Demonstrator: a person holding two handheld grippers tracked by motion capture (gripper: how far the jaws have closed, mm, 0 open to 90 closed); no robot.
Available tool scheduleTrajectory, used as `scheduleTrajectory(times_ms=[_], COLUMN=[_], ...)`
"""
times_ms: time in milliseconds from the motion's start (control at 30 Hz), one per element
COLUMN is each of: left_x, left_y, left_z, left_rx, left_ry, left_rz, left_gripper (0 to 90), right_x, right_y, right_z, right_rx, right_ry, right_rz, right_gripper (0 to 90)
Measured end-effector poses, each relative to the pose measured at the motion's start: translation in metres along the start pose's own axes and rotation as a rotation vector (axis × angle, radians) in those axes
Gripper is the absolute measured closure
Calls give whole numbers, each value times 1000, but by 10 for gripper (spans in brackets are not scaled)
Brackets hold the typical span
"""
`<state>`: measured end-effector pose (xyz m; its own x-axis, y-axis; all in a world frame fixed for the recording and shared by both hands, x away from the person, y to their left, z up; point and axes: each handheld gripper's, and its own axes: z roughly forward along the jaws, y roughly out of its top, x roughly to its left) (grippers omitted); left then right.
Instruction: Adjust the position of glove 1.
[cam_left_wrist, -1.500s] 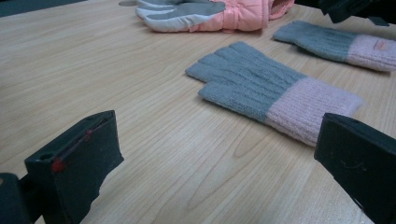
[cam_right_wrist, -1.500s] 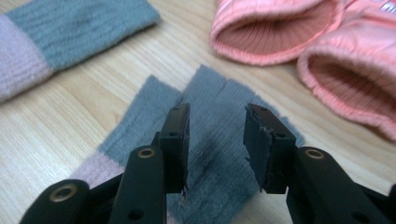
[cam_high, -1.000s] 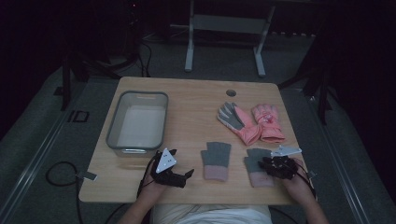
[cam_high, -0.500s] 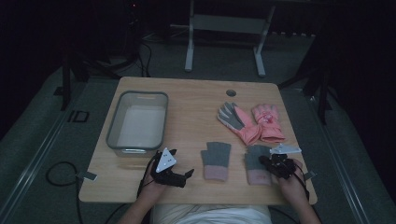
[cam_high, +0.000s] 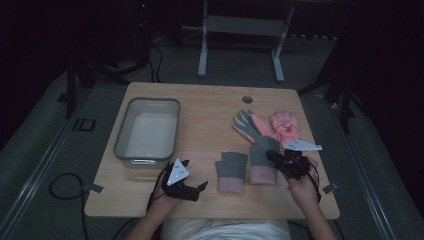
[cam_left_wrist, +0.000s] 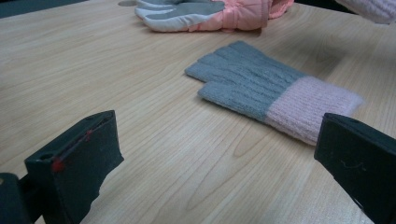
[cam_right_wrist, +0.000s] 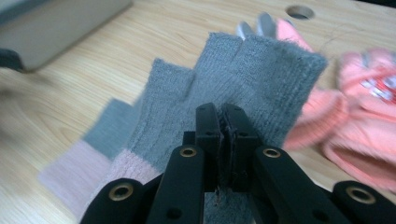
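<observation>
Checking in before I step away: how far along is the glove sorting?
Nothing is in the clear bin yet. The right gripper is shut on one grey knit glove. Its mate and the pink gloves lie on the table; the left gripper is open.

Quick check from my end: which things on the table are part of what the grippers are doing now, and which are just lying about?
In the job:
- right gripper, shut on the grey glove
- matching grey glove, flat beside it
- left gripper, jaws open, holding nothing

Lying about:
- pink gloves
- clear bin
- table hole
</observation>
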<state>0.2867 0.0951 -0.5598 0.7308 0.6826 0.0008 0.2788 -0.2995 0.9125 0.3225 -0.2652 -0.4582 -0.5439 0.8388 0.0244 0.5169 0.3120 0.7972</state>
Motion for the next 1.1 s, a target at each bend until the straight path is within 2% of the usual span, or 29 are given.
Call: scheduleTrajectory(times_ms=[200, 400, 500, 800, 1100], left_x=[0, 0, 0, 0, 0], left_y=[0, 0, 0, 0, 0], left_z=[0, 0, -1, -1, -1], left_rx=[-3, -2, -4, -2, -3], left_ry=[-3, -8, -8, -6, -4], left_rz=[-1, 6, 7, 8, 6], left_gripper=[0, 0, 0, 0, 0], right_x=[25, 47, 55, 61, 59], right_y=[11, 8, 5, -3, -14], right_z=[15, 36, 44, 67, 87], right_rx=[-7, 23, 37, 85, 132], right_ry=[53, 106, 111, 135, 123], right_rz=[28, 59, 51, 71, 83], right_gripper=[860, 860, 860, 859, 855])
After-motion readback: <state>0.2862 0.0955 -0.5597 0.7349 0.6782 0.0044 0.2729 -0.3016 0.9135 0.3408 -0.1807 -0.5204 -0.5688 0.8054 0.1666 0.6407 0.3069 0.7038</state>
